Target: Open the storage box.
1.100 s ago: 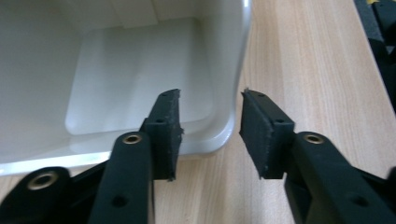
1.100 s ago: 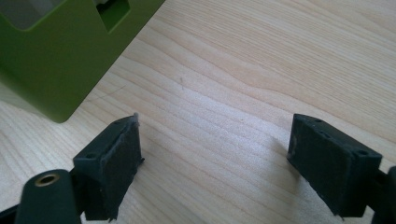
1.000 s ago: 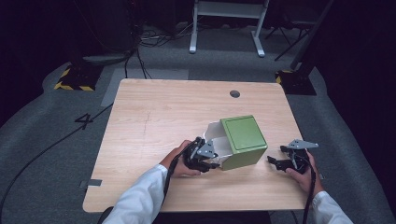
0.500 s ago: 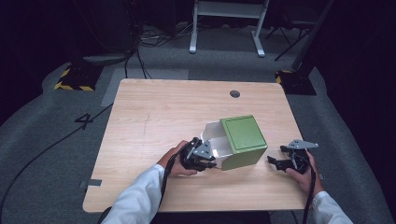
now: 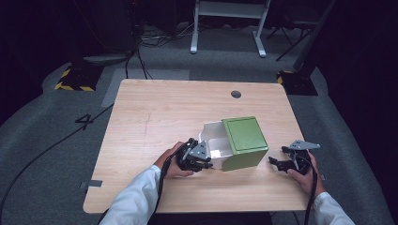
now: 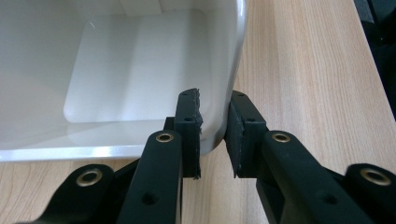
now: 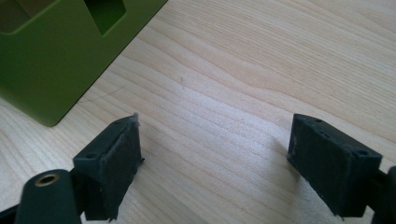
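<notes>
Two black jaws of the left gripper [image 6: 212, 135], just closing, pinched the rounded corner wall of the glossy white plastic drawer tray [image 6: 140, 74], one pad inside, one outside. Slid partway out of the green box-shaped plastic shell [image 5: 244, 140], near the front of the pale wooden table [image 5: 155, 112]. Spread wide over bare wood, the right gripper [image 7: 215, 154], just beside the shell.

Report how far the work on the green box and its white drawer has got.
Done: the white drawer already sticks partway out of the green box. In hand: the left gripper has just been closing its jaws on the drawer's corner wall, one inside and one outside, pads on it. The right gripper rests open on the table beside the box, touching nothing. Left: probably drawing the drawer fully out.
</notes>
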`<state>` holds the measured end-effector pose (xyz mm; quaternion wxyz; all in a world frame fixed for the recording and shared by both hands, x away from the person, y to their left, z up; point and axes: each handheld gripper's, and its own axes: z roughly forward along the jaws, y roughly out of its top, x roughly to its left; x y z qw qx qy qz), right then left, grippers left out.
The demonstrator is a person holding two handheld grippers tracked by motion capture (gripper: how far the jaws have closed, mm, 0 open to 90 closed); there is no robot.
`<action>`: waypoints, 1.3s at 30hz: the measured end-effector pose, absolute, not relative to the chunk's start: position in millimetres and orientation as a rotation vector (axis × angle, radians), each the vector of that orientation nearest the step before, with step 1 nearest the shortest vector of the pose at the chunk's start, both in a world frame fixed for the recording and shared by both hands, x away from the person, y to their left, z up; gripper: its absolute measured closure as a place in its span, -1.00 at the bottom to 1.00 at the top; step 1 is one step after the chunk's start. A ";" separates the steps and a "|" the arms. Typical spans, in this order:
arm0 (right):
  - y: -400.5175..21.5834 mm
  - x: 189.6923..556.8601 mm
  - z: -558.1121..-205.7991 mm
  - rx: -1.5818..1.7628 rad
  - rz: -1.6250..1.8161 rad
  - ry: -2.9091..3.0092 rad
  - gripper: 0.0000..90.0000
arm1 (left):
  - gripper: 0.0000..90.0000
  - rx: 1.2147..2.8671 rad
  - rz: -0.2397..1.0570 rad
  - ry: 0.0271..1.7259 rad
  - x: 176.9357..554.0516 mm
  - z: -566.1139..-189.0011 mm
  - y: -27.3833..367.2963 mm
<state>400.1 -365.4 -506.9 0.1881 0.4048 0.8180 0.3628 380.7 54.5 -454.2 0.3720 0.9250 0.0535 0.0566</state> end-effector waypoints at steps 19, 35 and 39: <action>-365.4 400.1 -506.9 1.140 1.021 2.301 -0.62 | 0.79 2.358 0.143 0.146 378.8 -455.4 69.1; -365.4 399.9 -506.9 1.140 1.021 2.302 -0.62 | 0.83 2.333 0.128 0.165 375.8 -456.4 86.7; -365.4 399.9 -506.9 1.140 1.021 2.301 -0.62 | 0.83 2.332 0.129 0.171 374.8 -456.4 90.5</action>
